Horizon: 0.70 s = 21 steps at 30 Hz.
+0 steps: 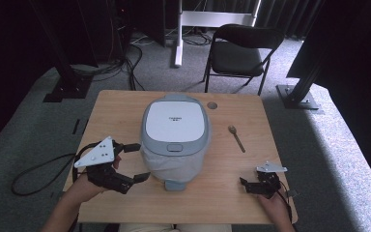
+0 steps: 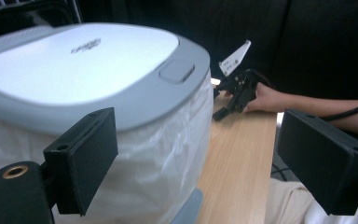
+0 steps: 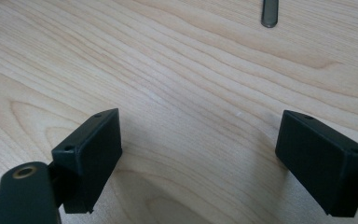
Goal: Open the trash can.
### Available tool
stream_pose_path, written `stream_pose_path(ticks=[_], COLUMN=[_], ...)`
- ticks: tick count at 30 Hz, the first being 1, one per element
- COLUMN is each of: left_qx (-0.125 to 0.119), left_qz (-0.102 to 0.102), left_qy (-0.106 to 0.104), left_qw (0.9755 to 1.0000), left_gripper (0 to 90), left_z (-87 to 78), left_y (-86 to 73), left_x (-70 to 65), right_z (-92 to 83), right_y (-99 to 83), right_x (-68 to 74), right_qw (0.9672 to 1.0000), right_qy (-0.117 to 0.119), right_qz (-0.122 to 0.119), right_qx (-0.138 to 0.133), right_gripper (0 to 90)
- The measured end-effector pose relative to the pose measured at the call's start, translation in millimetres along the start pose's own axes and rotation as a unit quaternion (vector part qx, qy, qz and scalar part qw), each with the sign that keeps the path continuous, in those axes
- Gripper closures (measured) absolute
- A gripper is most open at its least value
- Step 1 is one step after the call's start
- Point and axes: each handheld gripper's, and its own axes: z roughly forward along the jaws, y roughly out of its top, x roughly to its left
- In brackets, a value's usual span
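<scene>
Resting low on the desk (image 1: 125, 104), both grippers, left gripper (image 1: 136, 162) beside the rice cooker (image 1: 175, 136), right gripper (image 1: 245, 183) apart, hold jaws wide, empty.

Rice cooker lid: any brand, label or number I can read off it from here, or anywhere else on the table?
Rice cooker, white lid panel: one short line of grey print, a brand mark by its place, too small and blurred to read in the high view and the left gripper view.
Spoon, table, tongs: no text seen.
</scene>
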Motion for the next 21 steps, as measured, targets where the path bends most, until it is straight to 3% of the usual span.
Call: stream_pose_path(ticks=[7,17,21], left_qx=[-0.018,-0.017,-0.025], left_qz=[-0.003,0.012,0.014], left_qy=[-0.004,0.003,-0.001], left_qw=[0.9998,0.9998,0.9996], left_gripper=[18.9,50.6,55.1], left_z=[11.0,32.3,40.4], left_y=[15.6,33.7,37.3], left_x=[-3.5,-9.2,-10.9], right_z=[0.0,-0.1,-0.1], right_y=[0.0,-0.1,-0.1], right_x=[0.0,0.0,-0.1], right_qw=[1.0000,1.0000,1.0000], right_qy=[0.000,-0.001,-0.001], right_qz=[0.000,0.002,0.001], right_qx=[0.000,0.000,0.000], right_gripper=[13.7,14.1,14.1])
